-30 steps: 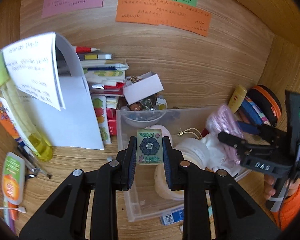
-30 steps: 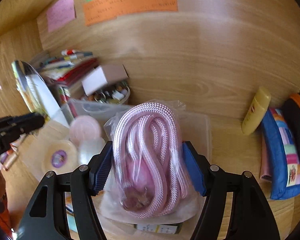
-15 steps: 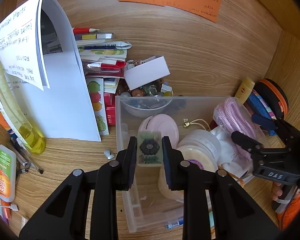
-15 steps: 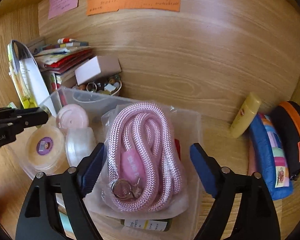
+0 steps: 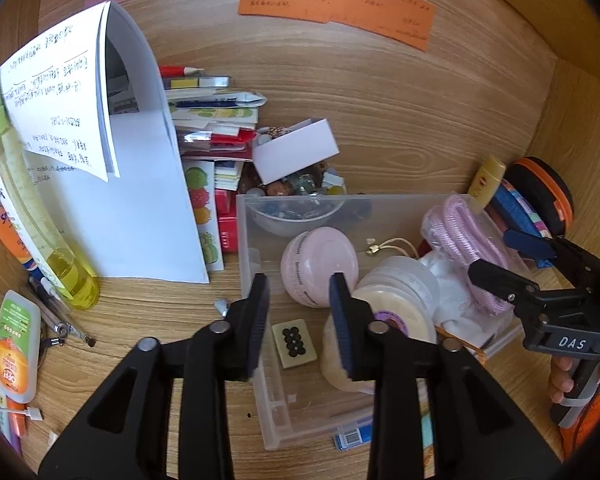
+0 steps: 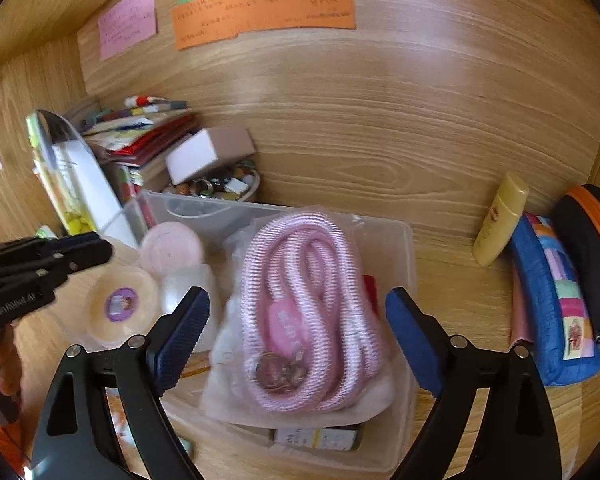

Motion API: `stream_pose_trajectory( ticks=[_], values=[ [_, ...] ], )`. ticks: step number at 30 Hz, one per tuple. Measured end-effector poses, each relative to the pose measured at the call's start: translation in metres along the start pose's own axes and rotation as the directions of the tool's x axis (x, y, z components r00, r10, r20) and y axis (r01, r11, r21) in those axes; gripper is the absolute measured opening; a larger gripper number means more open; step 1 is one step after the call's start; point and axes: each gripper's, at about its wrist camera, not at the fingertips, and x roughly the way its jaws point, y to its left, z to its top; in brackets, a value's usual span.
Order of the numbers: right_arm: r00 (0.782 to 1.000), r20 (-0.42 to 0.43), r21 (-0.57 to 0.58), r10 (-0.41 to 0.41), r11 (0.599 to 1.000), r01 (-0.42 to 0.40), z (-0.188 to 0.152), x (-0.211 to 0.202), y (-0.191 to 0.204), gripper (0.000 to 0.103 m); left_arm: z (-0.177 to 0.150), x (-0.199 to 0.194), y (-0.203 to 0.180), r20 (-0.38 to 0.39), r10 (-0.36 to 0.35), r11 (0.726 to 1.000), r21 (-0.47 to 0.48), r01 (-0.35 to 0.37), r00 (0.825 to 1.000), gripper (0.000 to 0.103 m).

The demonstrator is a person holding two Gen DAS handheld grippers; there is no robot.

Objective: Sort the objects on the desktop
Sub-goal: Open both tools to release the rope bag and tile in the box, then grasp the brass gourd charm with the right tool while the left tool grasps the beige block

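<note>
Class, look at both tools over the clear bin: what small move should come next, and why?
Probably lift both tools clear of the clear bin. The tile lies loose below the left tool, and the bagged pink rope rests between the right tool's open jaws, unpinched.

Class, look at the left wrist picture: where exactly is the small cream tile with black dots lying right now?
The tile lies flat on the floor of the clear plastic box, at its left side, below the open left claw and just left of the cream tape roll.

A bin (image 5: 260,412) on the tabletop (image 5: 156,320) holds a tile (image 5: 294,343) at left, a bagged rope (image 6: 300,312) at right (booklet (image 5: 140,208) standing left of the bin).
</note>
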Motion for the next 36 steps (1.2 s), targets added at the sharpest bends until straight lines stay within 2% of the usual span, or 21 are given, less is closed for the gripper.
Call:
stream_pose_trajectory(
  ticks=[3, 6, 9, 10, 11, 12, 19, 27, 30, 32, 36],
  values=[
    [1.0, 0.013, -0.019, -0.002, 1.0, 0.003, 0.0, -0.007, 0.007, 0.088, 0.0, -0.005, -0.003, 0.016, 0.014, 1.0, 0.01, -0.014, 1.0, 0.035],
    [0.999, 0.031, -0.045, -0.029, 0.999, 0.03, 0.0, -0.015, 0.014, 0.088, -0.001, -0.015, -0.004, 0.029, 0.012, 1.0, 0.003, -0.012, 1.0, 0.045],
    [0.999, 0.043, -0.065, -0.017, 0.998, 0.02, -0.003, -0.026, 0.02, 0.088, -0.006, -0.029, -0.006, 0.059, 0.01, 1.0, 0.011, -0.011, 0.998, 0.068],
    [0.999, 0.045, -0.068, -0.013, 0.998, 0.016, -0.004, -0.028, 0.021, 0.089, -0.008, -0.034, -0.007, 0.065, 0.006, 1.0, 0.016, -0.008, 0.998, 0.081],
    [0.999, 0.046, -0.071, -0.01, 0.997, 0.013, -0.005, -0.03, 0.023, 0.089, -0.011, -0.038, -0.007, 0.071, 0.008, 1.0, 0.021, -0.01, 0.997, 0.089],
    [0.999, 0.045, -0.074, -0.007, 0.997, 0.01, -0.007, -0.034, 0.024, 0.089, -0.014, -0.043, -0.008, 0.081, 0.018, 0.999, 0.026, -0.021, 0.997, 0.091],
    [1.0, 0.025, -0.1, 0.008, 0.995, -0.005, -0.024, -0.05, 0.037, 0.095, -0.031, -0.065, -0.012, 0.091, 0.056, 0.997, 0.052, -0.06, 0.994, 0.096],
    [0.999, 0.033, -0.25, -0.043, 0.967, 0.05, -0.055, -0.068, 0.068, 0.095, -0.054, -0.077, -0.008, 0.058, 0.076, 0.995, 0.064, -0.08, 0.995, 0.096],
    [1.0, 0.01, -0.284, -0.01, 0.959, 0.013, -0.065, -0.067, 0.077, 0.095, -0.063, -0.083, -0.003, 0.055, 0.065, 0.996, 0.06, -0.069, 0.996, 0.097],
    [1.0, -0.012, -0.288, 0.012, 0.957, -0.015, -0.071, -0.065, 0.081, 0.094, -0.07, -0.087, 0.001, 0.048, 0.034, 0.998, 0.05, -0.036, 0.998, 0.101],
    [0.996, -0.067, -0.283, 0.058, 0.956, -0.075, -0.082, -0.061, 0.086, 0.093, -0.086, -0.092, 0.008, 0.031, 0.004, 0.999, 0.033, -0.005, 1.0, 0.101]
  ],
)
